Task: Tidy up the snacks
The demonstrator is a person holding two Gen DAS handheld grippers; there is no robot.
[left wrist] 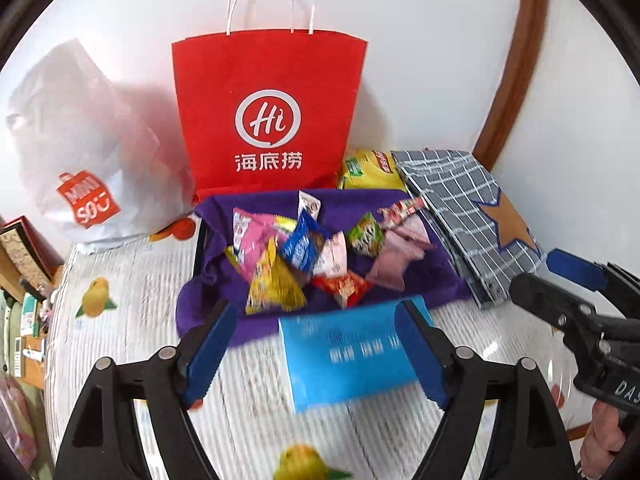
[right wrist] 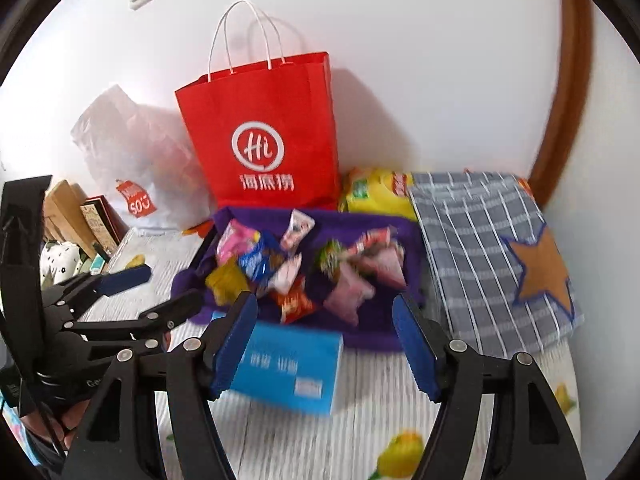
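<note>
Several small snack packets [left wrist: 304, 256] lie in a heap on a purple cloth [left wrist: 420, 280], also in the right wrist view [right wrist: 304, 276]. A blue box [left wrist: 348, 360] lies on the table in front of the cloth, also in the right wrist view [right wrist: 288, 368]. My left gripper [left wrist: 320, 344] is open and empty, above the table just short of the box. My right gripper [right wrist: 324, 344] is open and empty, above the box's right end. Each gripper shows in the other's view: the right gripper at the right [left wrist: 560, 280], the left gripper at the left [right wrist: 156, 292].
A red paper bag [left wrist: 268, 116] stands at the wall behind the cloth. A white plastic bag [left wrist: 88, 152] sits left of it. A yellow chip bag [left wrist: 368, 170] and a folded grey checked cloth [left wrist: 472, 220] lie at the right. Books and boxes [right wrist: 80, 216] stand at the left edge.
</note>
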